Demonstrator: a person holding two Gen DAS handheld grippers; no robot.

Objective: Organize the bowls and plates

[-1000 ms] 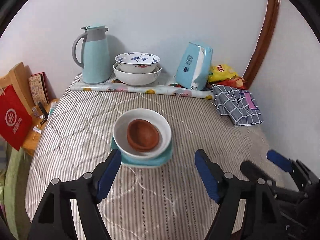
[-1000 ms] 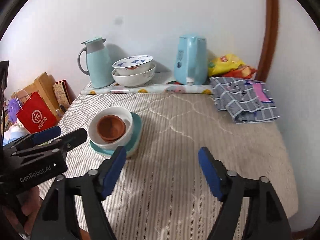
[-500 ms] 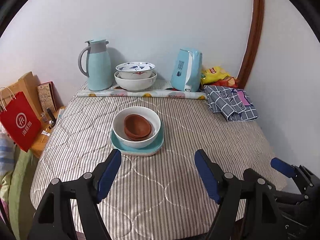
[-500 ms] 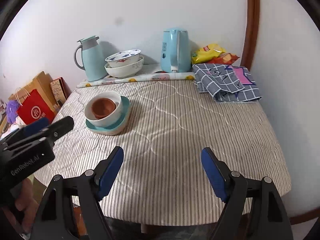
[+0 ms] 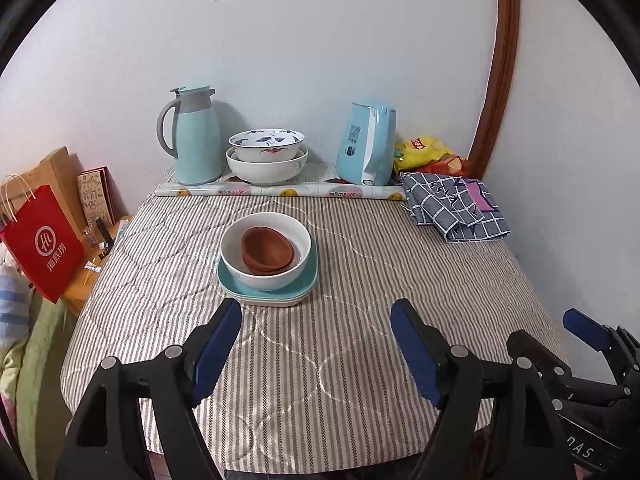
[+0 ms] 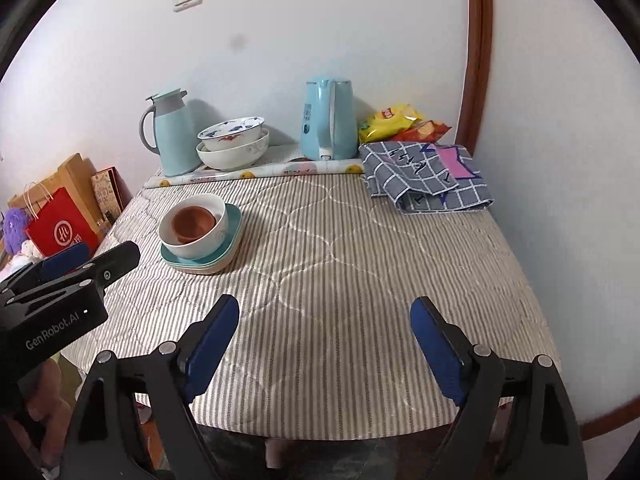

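On the striped tablecloth [image 5: 360, 360] stands a stack: teal plates [image 5: 306, 286], a white bowl [image 5: 276, 276] on them, and brown bowls [image 5: 266, 246] nested inside it. The same stack [image 6: 200, 232] shows at the left in the right wrist view. By the back wall a patterned bowl [image 5: 266, 146] sits inside a larger white bowl [image 5: 266, 170]. My left gripper [image 5: 316, 316] hovers open over the cloth, short of the stack, holding nothing. My right gripper [image 6: 325, 312] hangs near the table's front edge; its jaws are opening and nothing is between them.
A teal thermos jug [image 5: 196, 136] and a blue kettle [image 5: 368, 144] stand at the back behind a rolled printed mat [image 5: 280, 191]. A folded checked cloth [image 5: 452, 208] and snack bags [image 5: 424, 152] fill the back right corner. A red paper bag [image 5: 44, 244] stands left of the table.
Both grippers have drawn back from the stack toward the table's front edge, so the stack now looks smaller and farther off. The right gripper's jaws have spread a little wider.
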